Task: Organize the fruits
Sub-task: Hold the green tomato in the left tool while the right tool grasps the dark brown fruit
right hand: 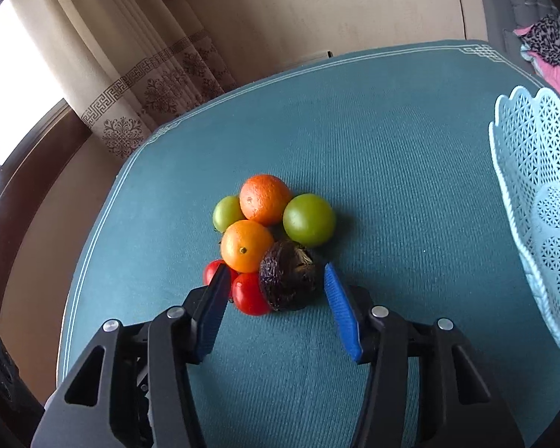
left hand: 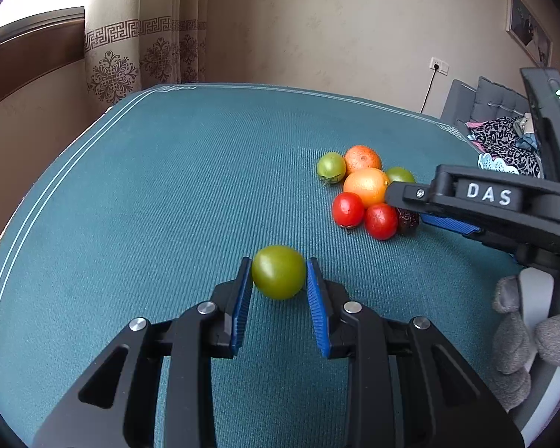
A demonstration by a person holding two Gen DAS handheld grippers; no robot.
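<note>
Nearest us, our left gripper brackets a lone green fruit on the teal tablecloth; the blue pads sit right at its sides, though we cannot tell whether they grip it yet. Our right gripper is spread wide and holds nothing, its jaws straddling a dark wrinkled fruit and a red tomato at the near edge of the pile. Beyond lie two oranges, another tomato and two more green fruits. Off to the right the white lattice basket shows something orange inside, probably fruit already moved. We judge most of the sorting is left.
</note>
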